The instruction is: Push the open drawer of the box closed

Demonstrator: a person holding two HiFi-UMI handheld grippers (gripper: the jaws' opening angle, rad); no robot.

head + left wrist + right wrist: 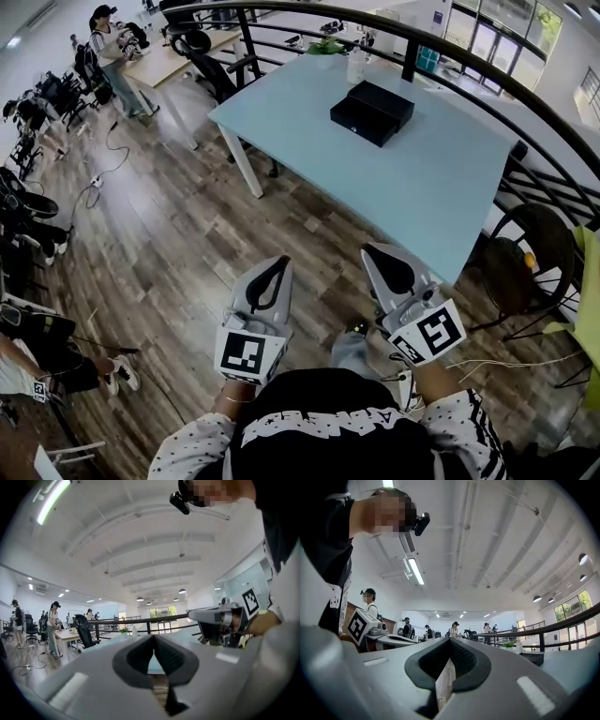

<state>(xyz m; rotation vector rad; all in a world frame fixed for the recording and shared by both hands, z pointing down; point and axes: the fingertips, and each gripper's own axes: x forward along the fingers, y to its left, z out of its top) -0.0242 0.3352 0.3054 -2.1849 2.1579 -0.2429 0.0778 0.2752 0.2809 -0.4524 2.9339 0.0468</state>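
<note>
A black box stands on the far half of a pale blue table; its lower front juts a little toward me, and how far the drawer stands out is hard to tell. Both grippers hang close to my body over the wooden floor, well short of the table. The left gripper is shut with nothing in it, its tips meeting. The right gripper is likewise shut and empty, pointing toward the table's near edge. The right gripper view catches the box small at the right.
A clear bottle and a green plant stand behind the box. A curved black railing runs past the table's far and right sides. A round black chair sits right of the table; people and cables occupy the left floor.
</note>
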